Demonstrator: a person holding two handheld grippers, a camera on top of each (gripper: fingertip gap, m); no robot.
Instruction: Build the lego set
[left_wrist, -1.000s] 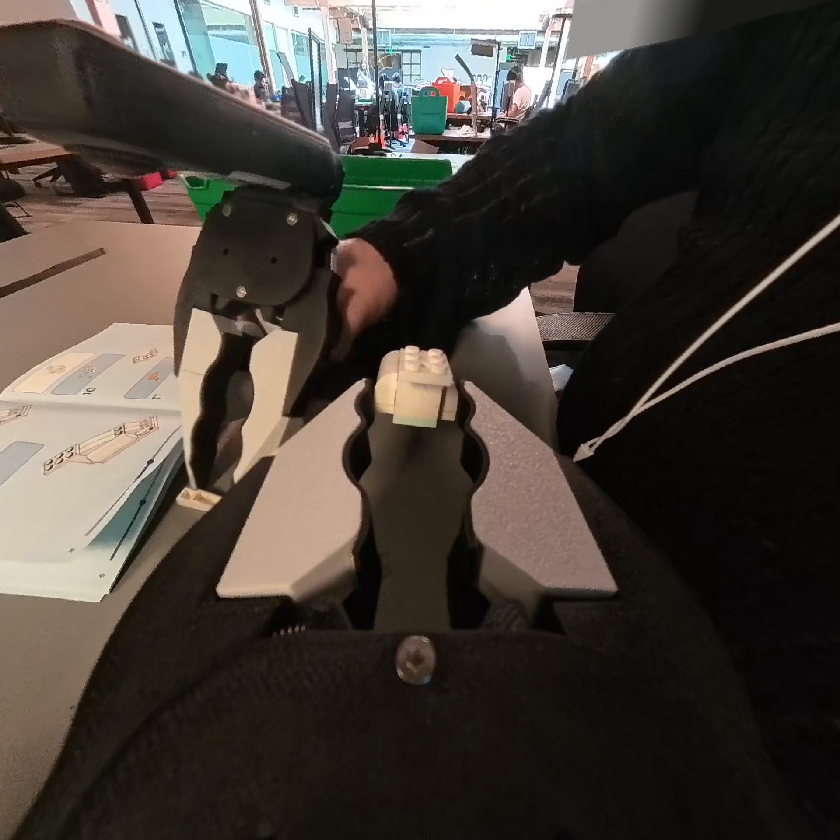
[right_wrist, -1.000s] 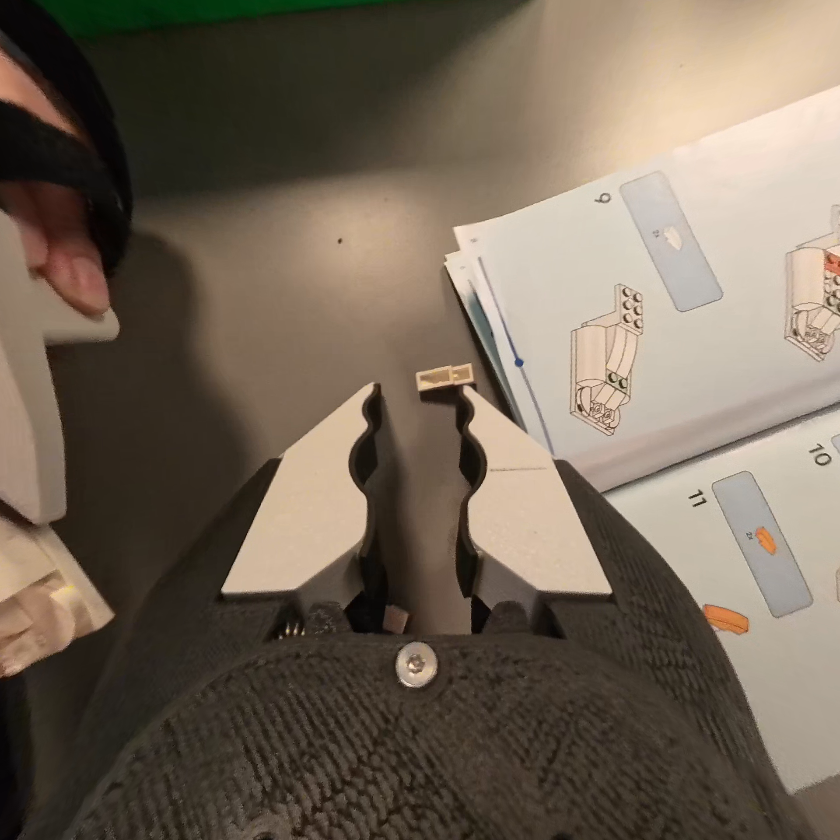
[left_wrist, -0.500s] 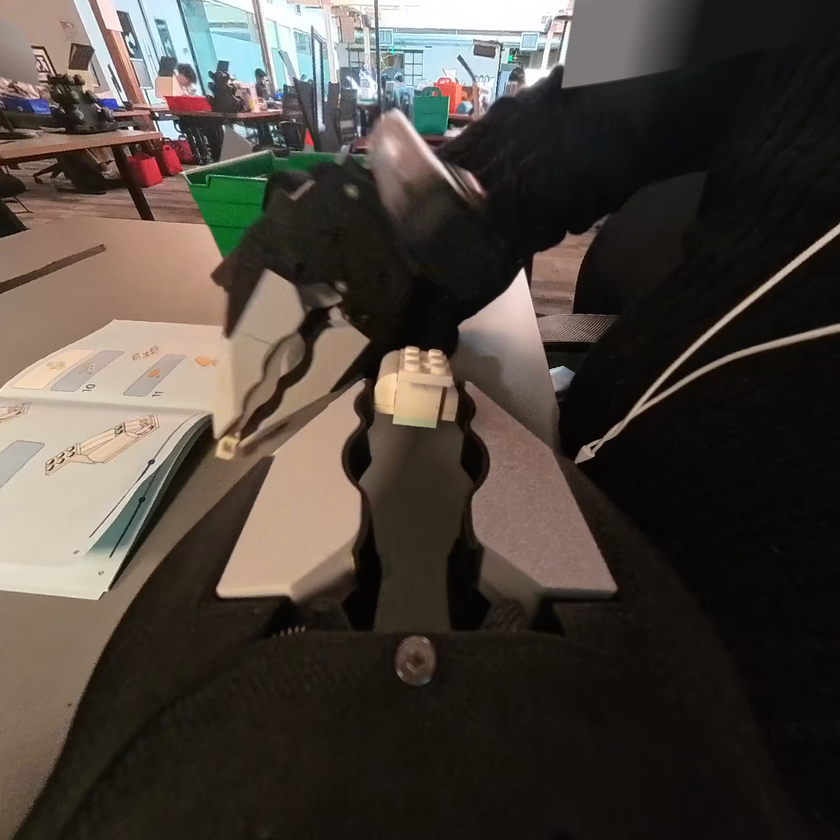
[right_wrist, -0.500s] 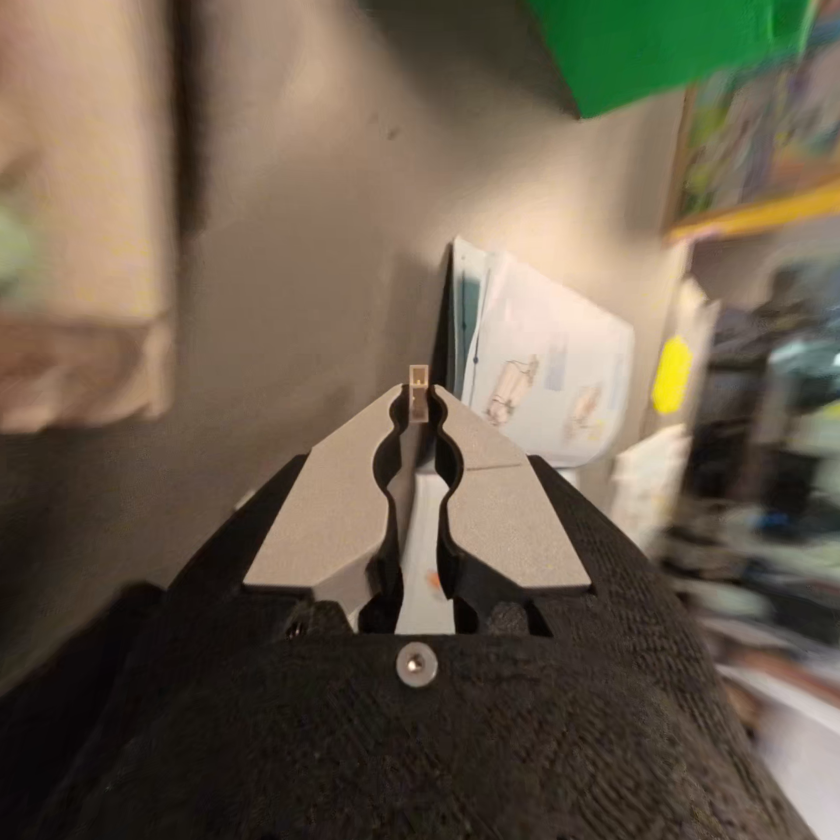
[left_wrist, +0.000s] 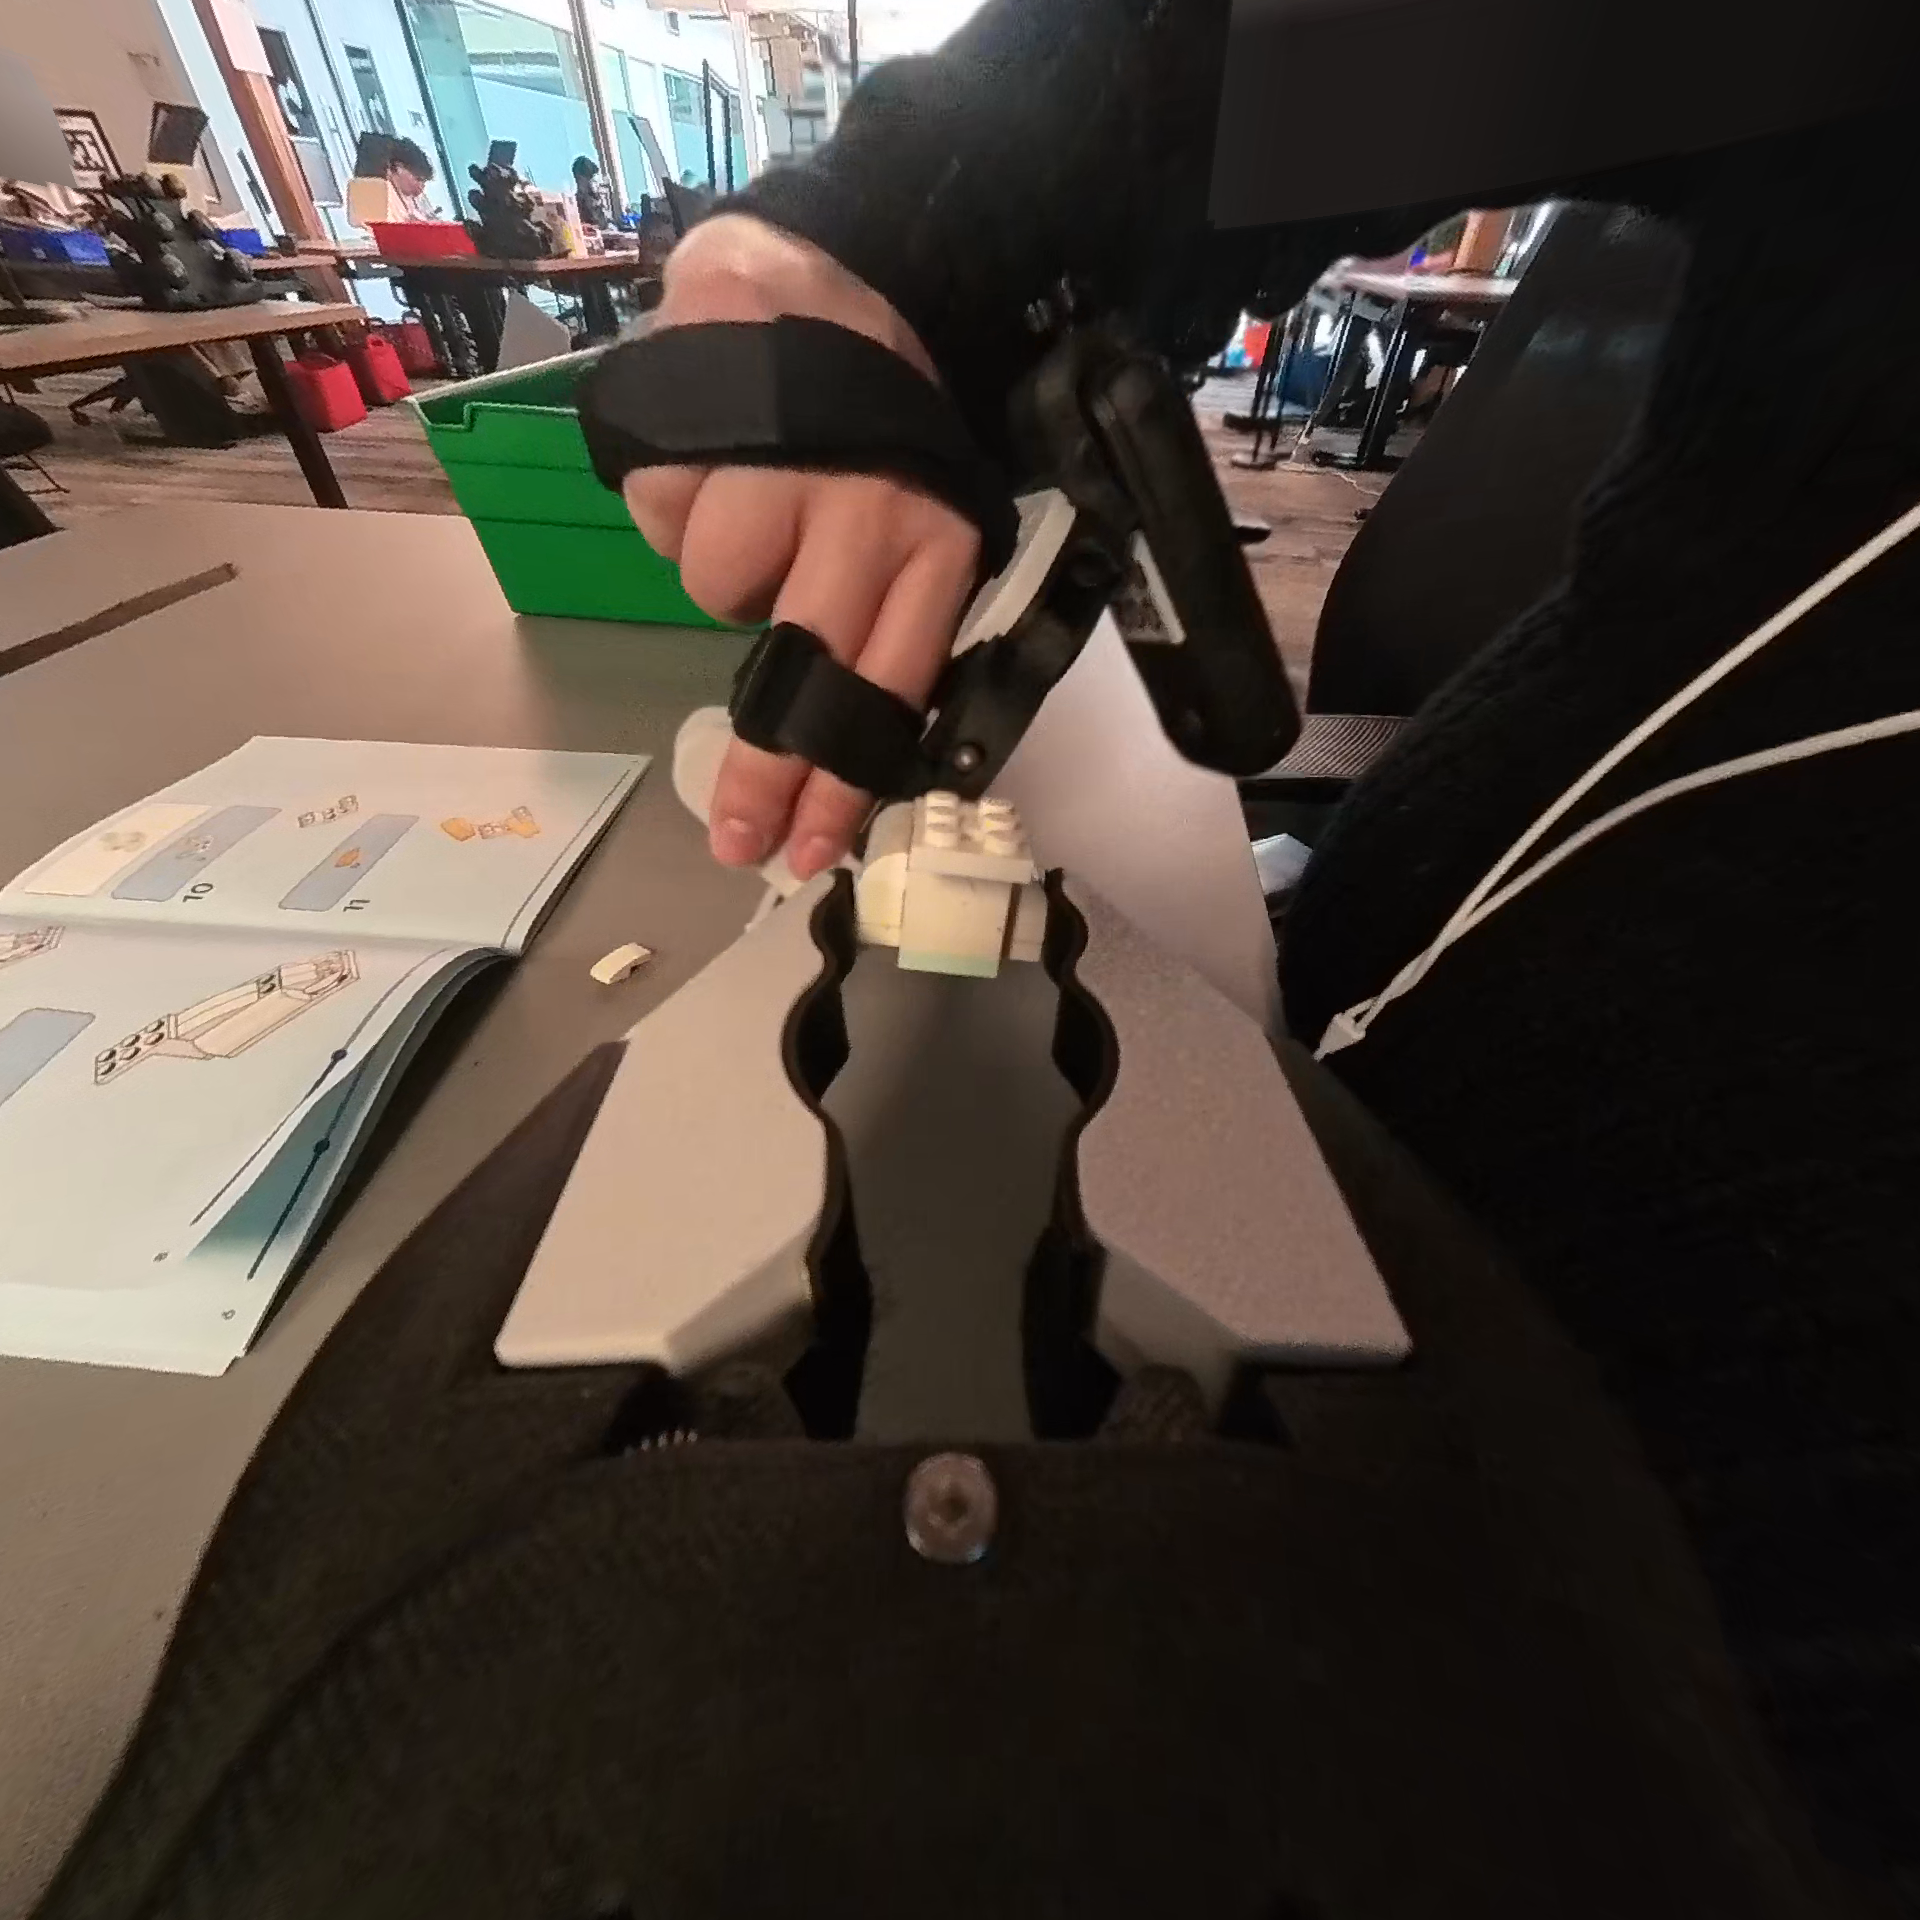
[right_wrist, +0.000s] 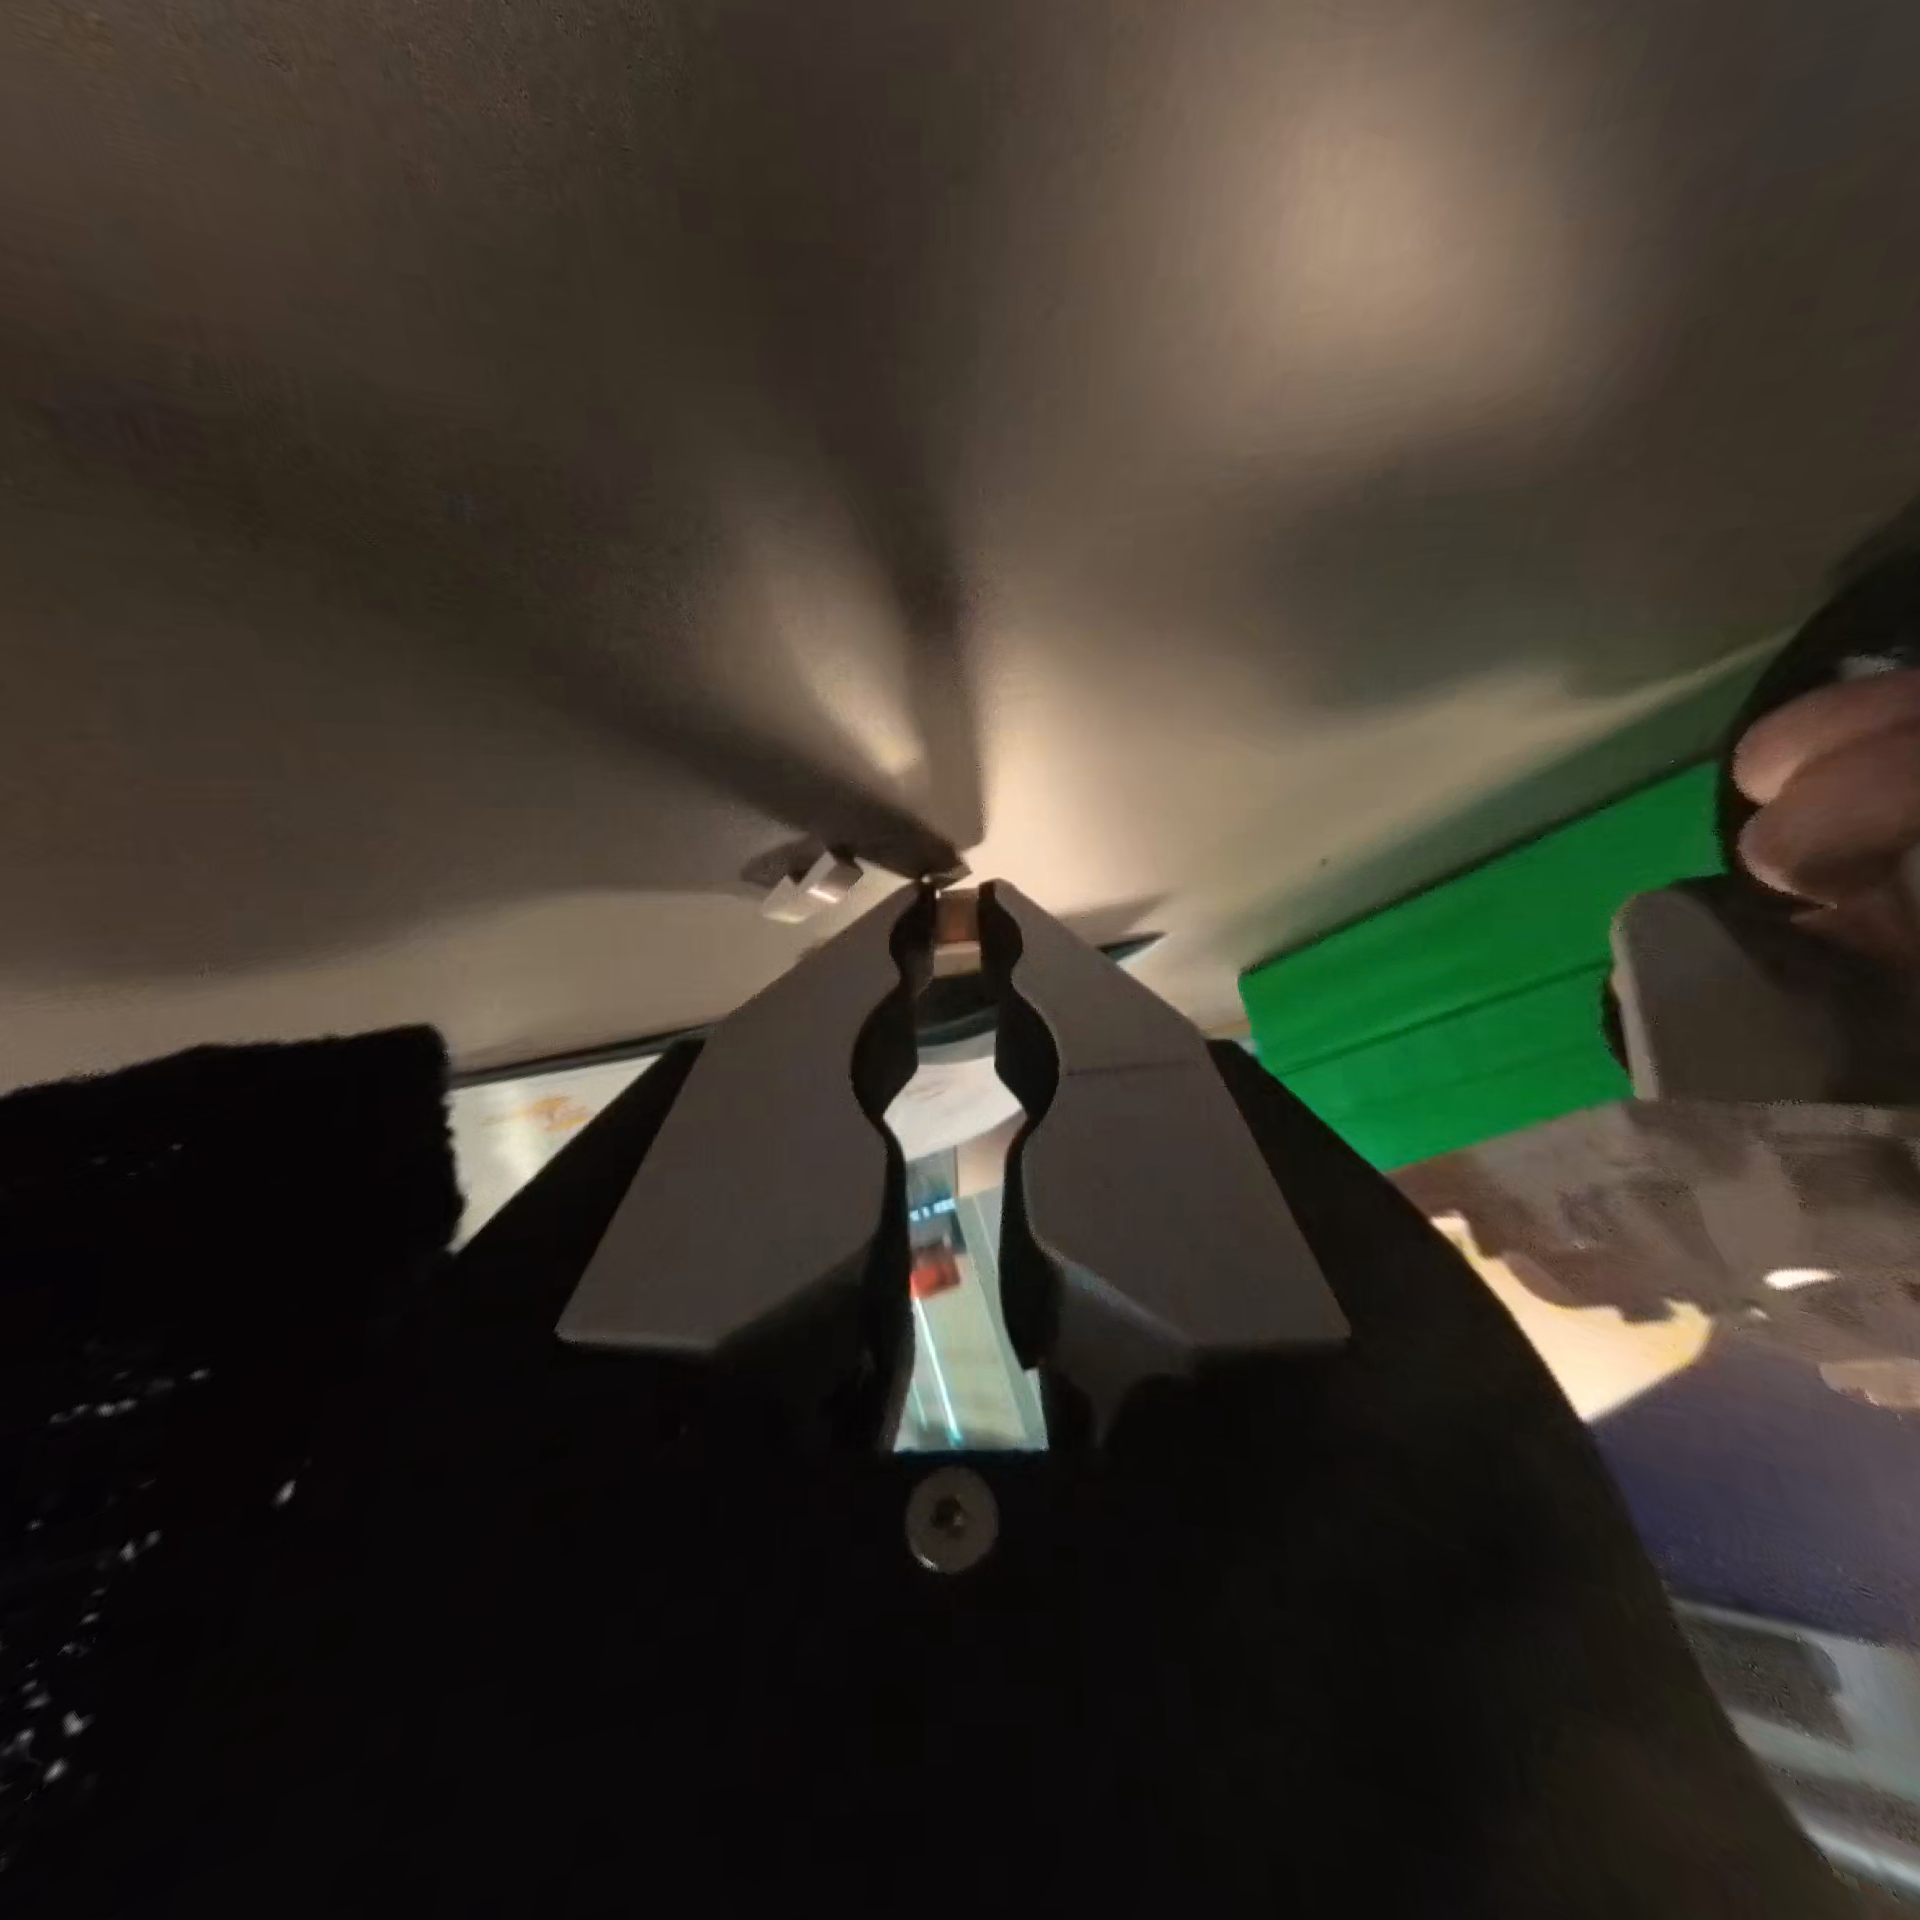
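Observation:
My left gripper (left_wrist: 951, 904) is shut on a white lego assembly (left_wrist: 956, 883), studs up, held just above the table. My right gripper (right_wrist: 951, 906) is rolled over, so the grey table (right_wrist: 935, 416) fills the top of its view. It is shut on a small cream piece (right_wrist: 954, 927) pinched at the fingertips. In the left wrist view the person's strapped right hand (left_wrist: 810, 499) holds that gripper right behind the assembly and hides its tips. Another small cream piece (left_wrist: 620, 961) lies on the table beside the booklet; it also shows in the right wrist view (right_wrist: 805, 883).
An open instruction booklet (left_wrist: 260, 987) lies on the table at the left. A green bin (left_wrist: 540, 520) stands at the back and also shows in the right wrist view (right_wrist: 1455, 997). The person's black-sleeved body fills the right side. Other tables and people are far behind. The left gripper's tips are roughly 11 centimetres from the right gripper's.
My right gripper shut on a small cream piece on the table, lifted it, rolled over and swung to just behind the assembly. My left gripper stayed still with the assembly.

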